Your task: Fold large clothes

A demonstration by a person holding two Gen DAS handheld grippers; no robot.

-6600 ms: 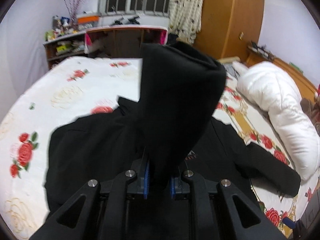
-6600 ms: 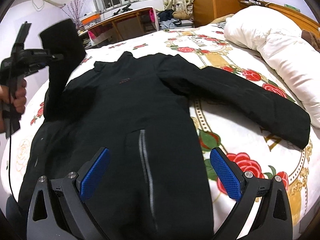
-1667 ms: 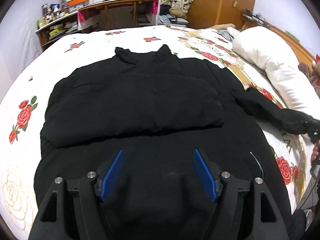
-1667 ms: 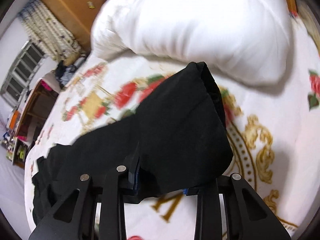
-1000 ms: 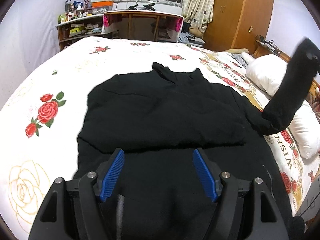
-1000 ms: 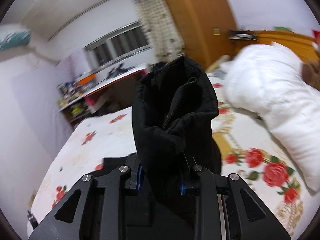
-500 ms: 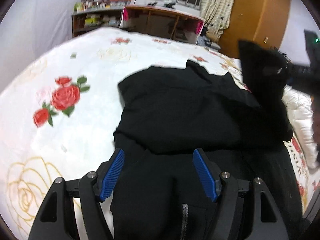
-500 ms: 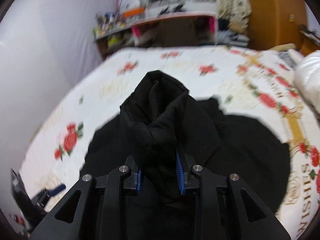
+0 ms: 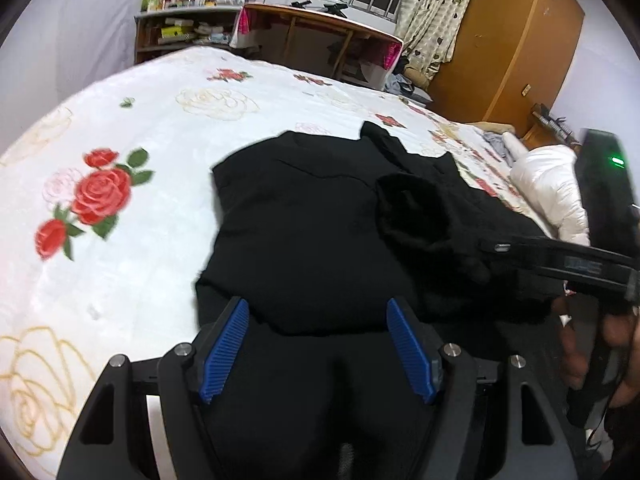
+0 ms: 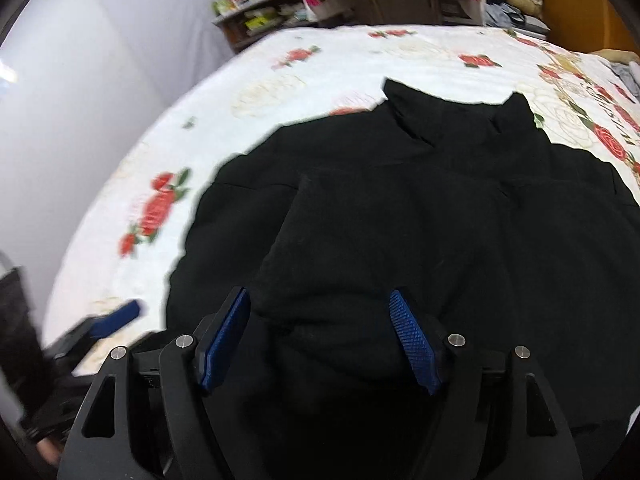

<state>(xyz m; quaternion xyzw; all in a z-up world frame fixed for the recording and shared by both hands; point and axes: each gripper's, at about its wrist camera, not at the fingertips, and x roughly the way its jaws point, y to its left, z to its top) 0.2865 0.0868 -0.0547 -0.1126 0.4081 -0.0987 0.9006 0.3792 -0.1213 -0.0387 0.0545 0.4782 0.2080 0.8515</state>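
Black coat (image 10: 400,200) flat on flowery bed (image 9: 140,208), sleeves folded over. Right gripper (image 10: 320,336) just opened, sleeve dropped. Left gripper (image 9: 316,348) wide, empty.

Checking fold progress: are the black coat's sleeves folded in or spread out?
Folded in: both sleeves lie across the black coat, none on the bedspread.

The black jacket (image 10: 400,208) lies flat on the bed, both sleeves folded across its front.

No readable text anywhere.
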